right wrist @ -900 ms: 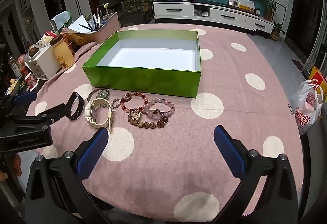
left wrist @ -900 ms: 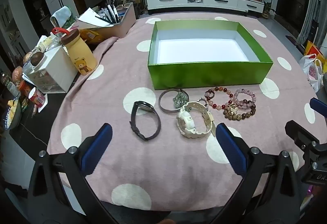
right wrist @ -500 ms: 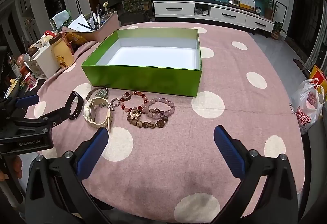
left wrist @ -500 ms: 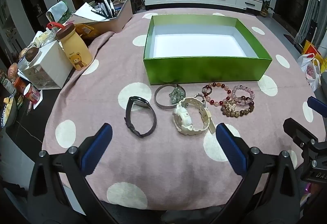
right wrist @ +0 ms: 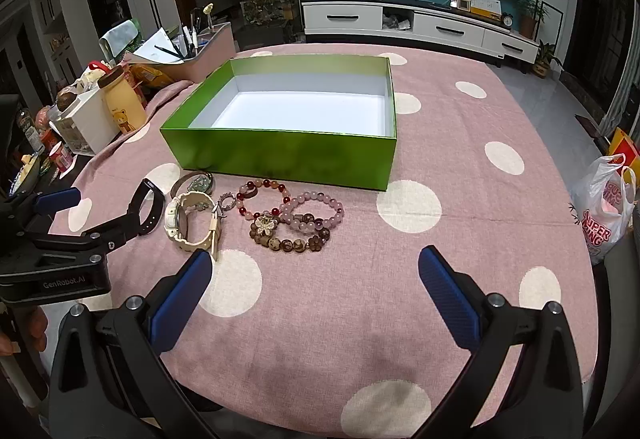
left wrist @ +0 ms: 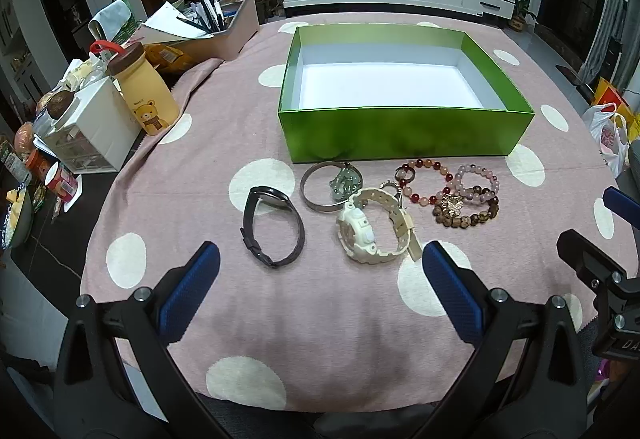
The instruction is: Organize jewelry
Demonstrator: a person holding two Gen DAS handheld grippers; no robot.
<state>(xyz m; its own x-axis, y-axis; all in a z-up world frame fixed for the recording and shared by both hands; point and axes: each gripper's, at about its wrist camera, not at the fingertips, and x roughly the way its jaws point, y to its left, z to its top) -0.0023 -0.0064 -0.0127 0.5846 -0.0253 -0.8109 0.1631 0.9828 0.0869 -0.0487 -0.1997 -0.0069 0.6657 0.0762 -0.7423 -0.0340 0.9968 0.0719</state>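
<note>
1. Pink cloth with cream dots covers the table (left wrist: 224, 143), and all the jewelry lies on it in one row, just in front of the green box (left wrist: 404, 135).
2. In the left wrist view, the box stands at 12 o'clock from the jewelry; its white inside holds nothing.
3. At the 9 o'clock end of the row lies the black band (left wrist: 272, 227), a little apart from the others.
4. Next to it is the silver bangle (left wrist: 310, 195), close to the box wall, with a small green charm (left wrist: 346, 181) on its rim.
5. At 6 o'clock from the bangle lies the cream watch (left wrist: 368, 227), touching it.
6. At 3 o'clock from the watch lie three bead bracelets, touching each other: the red bead bracelet (left wrist: 420, 181), the pink bead bracelet (left wrist: 478, 179) and the brown bead bracelet (left wrist: 466, 213) with a gold ornament.
7. The left gripper (left wrist: 320, 271) hovers at 6 o'clock from the watch and band; its blue fingers (left wrist: 190, 289) stand wide and hold nothing.
8. The right gripper (right wrist: 316, 279) hovers at 6 o'clock from the bead bracelets; its fingers (right wrist: 448, 293) also stand wide and hold nothing.
9. A yellow bottle (left wrist: 146, 93) with a bear picture stands at 9 o'clock from the box, beside a white drawer unit (left wrist: 92, 127).
</note>
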